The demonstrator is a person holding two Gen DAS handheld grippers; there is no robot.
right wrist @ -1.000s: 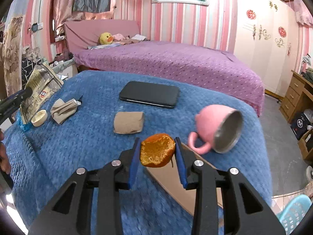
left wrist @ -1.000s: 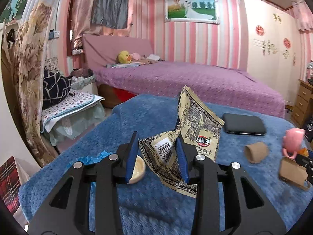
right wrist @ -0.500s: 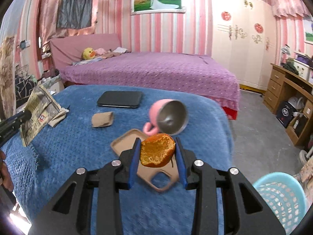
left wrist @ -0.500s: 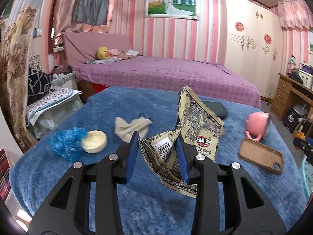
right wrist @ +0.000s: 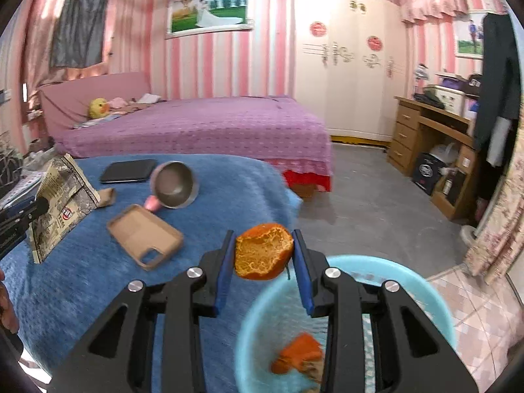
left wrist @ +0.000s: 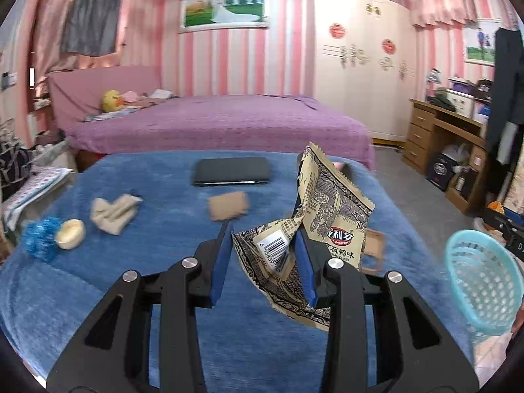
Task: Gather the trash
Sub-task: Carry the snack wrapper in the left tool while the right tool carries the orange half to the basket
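Note:
My left gripper (left wrist: 263, 262) is shut on a crumpled beige snack wrapper (left wrist: 330, 216) and holds it above the blue table cover (left wrist: 163, 262). The wrapper also shows in the right wrist view (right wrist: 62, 203). My right gripper (right wrist: 263, 258) is shut on a piece of orange peel (right wrist: 263, 250) and holds it above the near rim of a light blue basket (right wrist: 425, 298). Another orange peel (right wrist: 298, 353) lies inside the basket. The basket also shows in the left wrist view (left wrist: 481, 281), beyond the table's right edge.
On the table lie a black phone (left wrist: 231, 172), a brown paper piece (left wrist: 227, 204), a crumpled tissue (left wrist: 113, 211), a cream lid (left wrist: 70, 232) and a blue scrubber (left wrist: 41, 235). A tan phone case (right wrist: 145, 235) and a tipped pink cup (right wrist: 173, 185) lie near the right edge.
Both grippers have swung right with their loads. My right gripper with the peel has moved from over the table to above the blue basket. The basket has come into the left view.

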